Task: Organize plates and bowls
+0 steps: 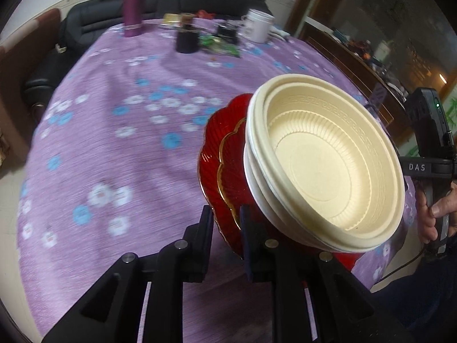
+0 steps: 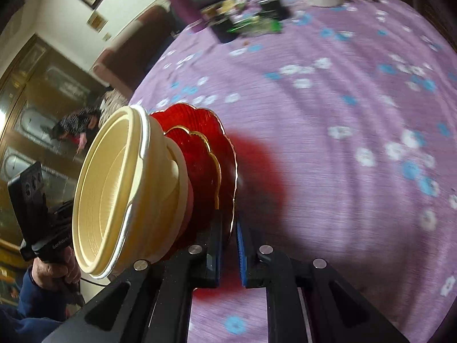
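Left wrist view first: we see our left gripper (image 1: 227, 223) clamped on the rim of the red plates (image 1: 225, 171), two scalloped ones with gold edges, the smaller nested in the larger. On them sits a stack of cream bowls (image 1: 328, 168), nested one inside another, the top one with nothing in it. The whole pile is tilted steeply and held up above the table (image 1: 114, 143). From the right wrist view our right gripper (image 2: 228, 243) pinches the rim of the same red plates (image 2: 200, 154) on the opposite side, with the cream bowls (image 2: 125, 191) leaning away to the left.

Under the pile lies a purple cloth with blue and white flowers. At its far edge stand a purple flask (image 1: 134, 3), a dark cup (image 1: 187, 38), a white jar (image 1: 258, 25) and some green packets (image 1: 220, 44). Behind the table runs a dark sofa (image 1: 171, 3), and a wooden cabinet (image 1: 371, 43) with glass doors stands beside it.
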